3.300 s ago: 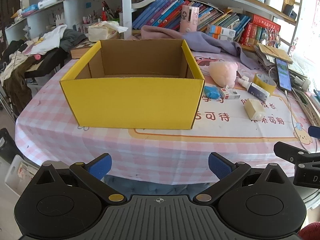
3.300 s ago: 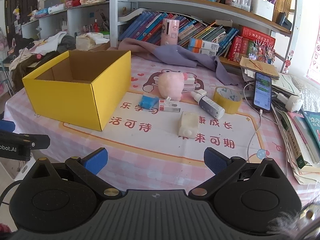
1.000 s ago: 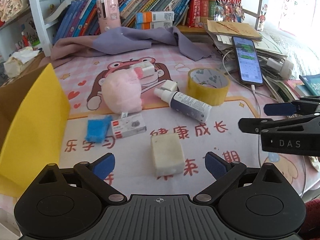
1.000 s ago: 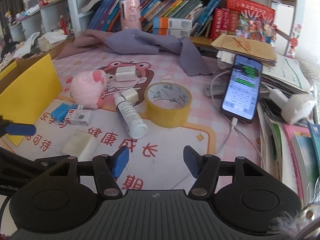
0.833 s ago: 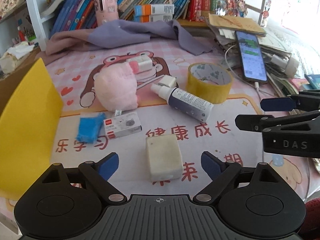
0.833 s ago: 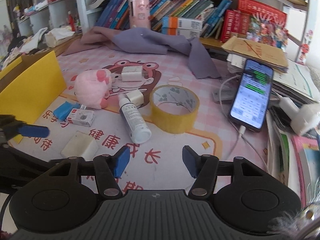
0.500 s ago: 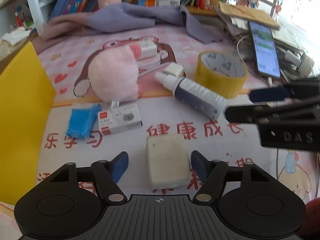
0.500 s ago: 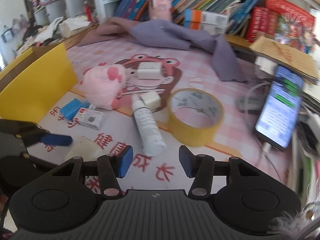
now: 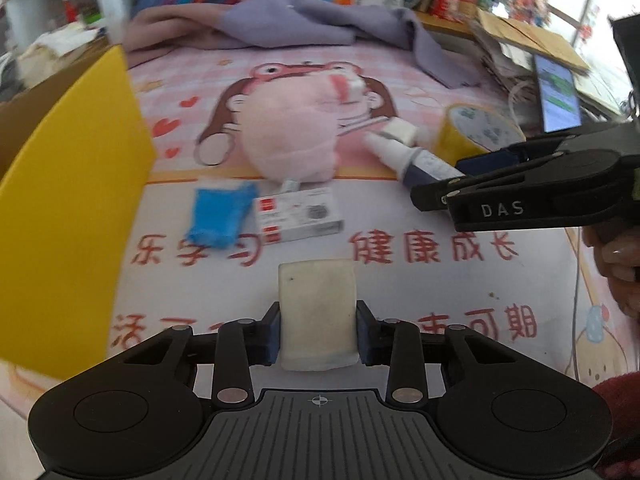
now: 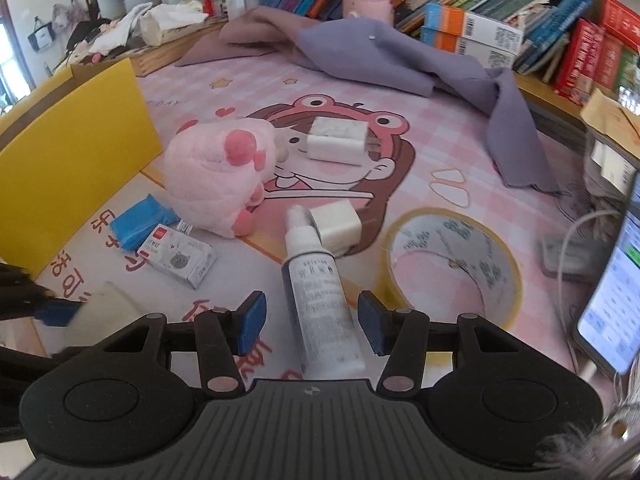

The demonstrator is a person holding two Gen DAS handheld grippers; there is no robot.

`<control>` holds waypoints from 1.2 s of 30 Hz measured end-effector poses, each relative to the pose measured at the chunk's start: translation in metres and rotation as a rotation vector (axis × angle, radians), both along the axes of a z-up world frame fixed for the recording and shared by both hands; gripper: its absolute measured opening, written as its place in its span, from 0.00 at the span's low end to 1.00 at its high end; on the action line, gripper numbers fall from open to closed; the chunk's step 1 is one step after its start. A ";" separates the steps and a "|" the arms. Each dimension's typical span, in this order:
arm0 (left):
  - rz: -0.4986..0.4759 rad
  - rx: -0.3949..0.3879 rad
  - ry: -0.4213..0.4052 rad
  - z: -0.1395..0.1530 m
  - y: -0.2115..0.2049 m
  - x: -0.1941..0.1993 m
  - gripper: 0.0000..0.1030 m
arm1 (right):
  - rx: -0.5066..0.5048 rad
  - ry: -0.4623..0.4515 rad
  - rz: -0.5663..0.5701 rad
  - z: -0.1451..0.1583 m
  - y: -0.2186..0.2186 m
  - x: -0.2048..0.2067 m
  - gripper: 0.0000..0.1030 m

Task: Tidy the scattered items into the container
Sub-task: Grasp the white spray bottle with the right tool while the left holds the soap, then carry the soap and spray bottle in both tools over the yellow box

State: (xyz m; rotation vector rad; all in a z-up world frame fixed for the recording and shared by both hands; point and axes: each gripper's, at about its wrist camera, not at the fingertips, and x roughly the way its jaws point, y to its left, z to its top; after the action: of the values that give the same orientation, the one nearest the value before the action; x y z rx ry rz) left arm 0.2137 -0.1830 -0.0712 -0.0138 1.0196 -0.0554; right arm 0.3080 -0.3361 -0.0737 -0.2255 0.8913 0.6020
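L gripper (image 9: 318, 330) clamped – R gripper (image 10: 311, 323) agape.

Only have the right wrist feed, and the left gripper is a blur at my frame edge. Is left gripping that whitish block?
Observer: Yes. In the left wrist view the left gripper is shut on the cream block, with a pad pressing each long side.
Operator: Gripped centrally or at one end?
Observer: At the near end. The far part sticks out past the pads.
Operator: How does right look from that side?
Observer: The right gripper shows side-on, its tips over the spray bottle. From here I can't tell whether they touch it.
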 end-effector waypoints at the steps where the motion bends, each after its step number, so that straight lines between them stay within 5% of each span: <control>1: 0.011 -0.002 -0.005 0.002 0.003 -0.001 0.33 | -0.004 0.001 0.005 -0.001 0.002 0.002 0.47; 10: 0.051 0.003 -0.064 0.025 0.013 -0.014 0.32 | -0.048 -0.011 0.018 -0.009 0.010 0.005 0.30; 36: -0.067 -0.075 -0.202 0.059 0.002 -0.055 0.31 | 0.100 -0.025 -0.072 0.049 -0.017 -0.093 0.30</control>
State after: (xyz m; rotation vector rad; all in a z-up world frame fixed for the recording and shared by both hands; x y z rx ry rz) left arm 0.1584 -0.1812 -0.0120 -0.0418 0.8152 -0.1533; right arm 0.2152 -0.3529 -0.0250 -0.1097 0.8392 0.5739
